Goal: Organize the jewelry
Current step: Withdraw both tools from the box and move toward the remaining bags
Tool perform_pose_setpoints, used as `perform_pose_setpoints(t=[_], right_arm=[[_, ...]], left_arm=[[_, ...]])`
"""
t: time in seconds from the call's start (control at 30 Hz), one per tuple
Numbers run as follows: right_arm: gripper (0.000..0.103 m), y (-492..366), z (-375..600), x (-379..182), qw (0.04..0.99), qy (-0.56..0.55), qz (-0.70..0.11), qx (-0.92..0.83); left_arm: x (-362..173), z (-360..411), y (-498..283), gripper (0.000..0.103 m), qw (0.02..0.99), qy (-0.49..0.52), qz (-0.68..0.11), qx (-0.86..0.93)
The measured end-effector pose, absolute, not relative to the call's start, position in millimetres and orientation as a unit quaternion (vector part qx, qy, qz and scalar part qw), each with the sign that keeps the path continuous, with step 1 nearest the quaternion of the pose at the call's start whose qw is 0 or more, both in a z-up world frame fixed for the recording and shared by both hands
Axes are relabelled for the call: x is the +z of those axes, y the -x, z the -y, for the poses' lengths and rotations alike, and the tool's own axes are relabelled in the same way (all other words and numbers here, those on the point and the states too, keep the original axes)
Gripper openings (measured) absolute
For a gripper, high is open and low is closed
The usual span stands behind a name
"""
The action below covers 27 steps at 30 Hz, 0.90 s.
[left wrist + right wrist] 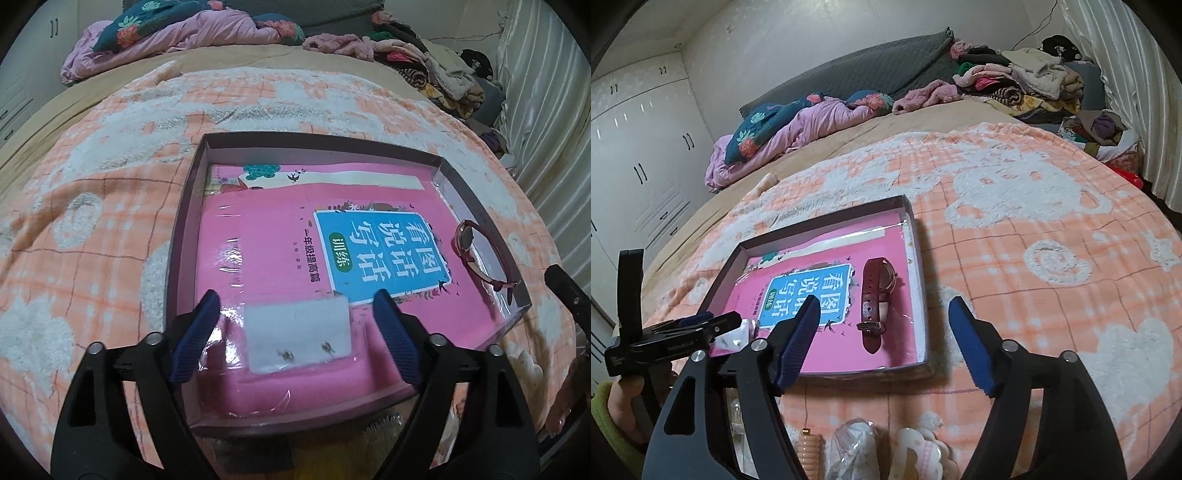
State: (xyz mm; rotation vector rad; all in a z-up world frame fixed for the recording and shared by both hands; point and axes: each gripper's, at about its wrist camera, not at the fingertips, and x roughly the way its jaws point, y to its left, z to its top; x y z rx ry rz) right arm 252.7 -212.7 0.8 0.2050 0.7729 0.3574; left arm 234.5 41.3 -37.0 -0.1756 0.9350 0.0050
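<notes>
Left tool (295,314) spread wide, angled down over white earring card in clear plastic bag (297,336) in shallow grey cardboard tray (181,236); right tool (884,325) apart, empty, over tray's near edge; burgundy-strap wristwatch (875,295) on pink book (831,354) in tray, on bed.

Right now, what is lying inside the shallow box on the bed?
Inside the box lie a pink book, a dark red watch and a white pad holding two small earrings. The book covers the box floor, so anything beneath is hidden.
</notes>
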Motion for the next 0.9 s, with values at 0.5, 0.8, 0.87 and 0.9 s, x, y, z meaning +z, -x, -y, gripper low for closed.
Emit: perform_pose_setpoints(t=[0.5, 0.8, 0.87, 0.9], right_arm=[[0.085, -220, 218, 39, 0.919, -0.084, -0.341, 0.179], [0.085, -195, 218, 56, 0.922, -0.077, -0.328, 0.191], [0.085, -189, 218, 59, 0.923, -0.075, -0.326, 0.193], [0.085, -186, 219, 60, 0.923, -0.075, -0.325, 0.194]], left_arm=[[14, -48, -195, 0.094, 0.912, 0.094, -0.400, 0.016], [39, -53, -161, 0.094, 0.924, 0.101, -0.367, 0.026], [42, -55, -154, 0.094, 0.926, 0.105, -0.362, 0.028], [43, -57, -151, 0.094, 0.927, 0.108, -0.359, 0.027]])
